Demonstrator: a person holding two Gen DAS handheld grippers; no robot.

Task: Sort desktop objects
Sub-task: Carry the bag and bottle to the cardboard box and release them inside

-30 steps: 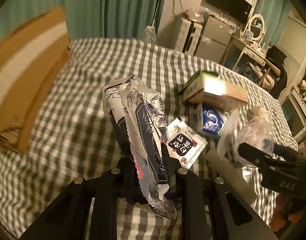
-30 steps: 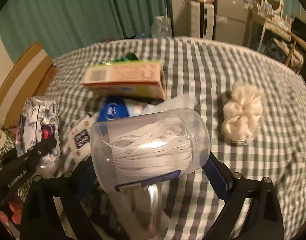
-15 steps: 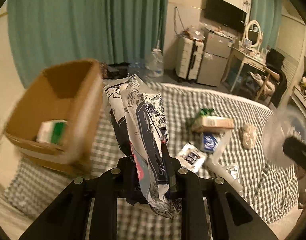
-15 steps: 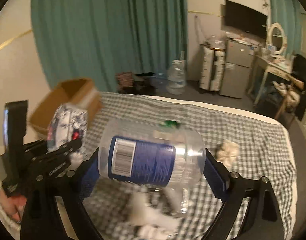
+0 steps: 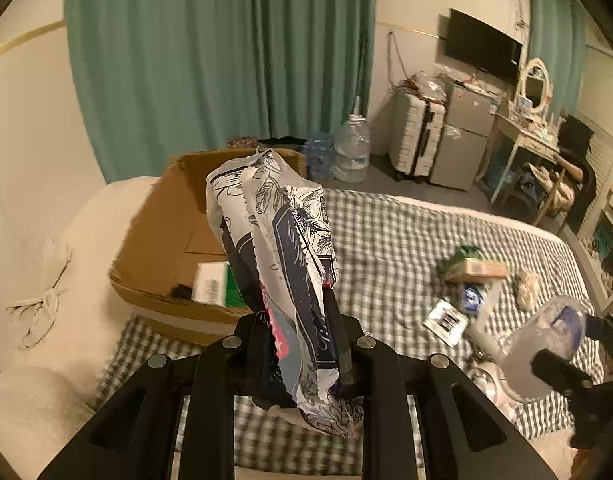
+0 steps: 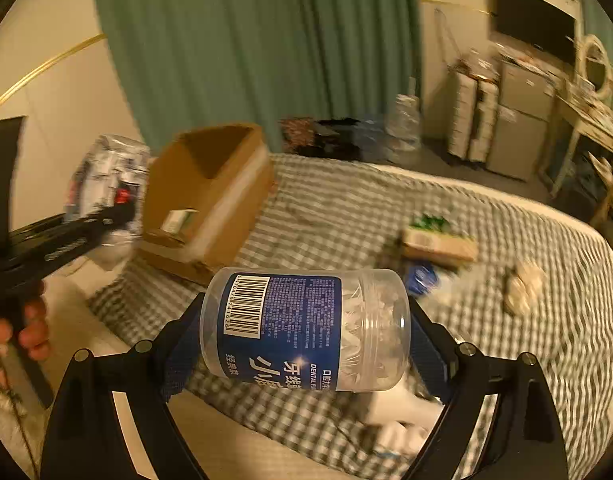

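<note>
The bed (image 5: pixel 406 232), under its grey-and-white checked cover, carries everything you are sorting, and both your grippers hang above its left end.

At that left edge, toward the far corner by the green curtain (image 5: pixel 210 60), sits the open cardboard box (image 5: pixel 162 240). A white-and-green carton (image 5: pixel 212 286) already lies inside it against the near wall.

Your left gripper (image 5: pixel 298 344) has its jaws drawn narrow and clamped on the floral-printed pouch (image 5: pixel 282 256), which stands up out of the grip and, from the left wrist camera, overlaps the box's right side. In the right wrist view the same pouch (image 6: pixel 106 176) appears just left of the box, with your left hand (image 6: pixel 22 328) wrapped around the gripper handle.

Your right gripper (image 6: pixel 306 332) has its jaws spread wide, pressing on the two ends of a clear dental floss jar (image 6: pixel 306 328). The jar lies sideways between them, its blue label and barcode facing the camera, floss picks visible inside. It is held clear of the bed, near the front-left part of the cover.

Toward the middle-right of the bed a flat tan box (image 5: pixel 476 270) rests beside a green packet (image 5: pixel 464 252). Just in front of them lie a small blue pack (image 5: pixel 472 298) and a white sachet (image 5: pixel 446 320). A cream scrunchie (image 5: pixel 526 288) sits nearer the right edge, apart from the rest.
</note>
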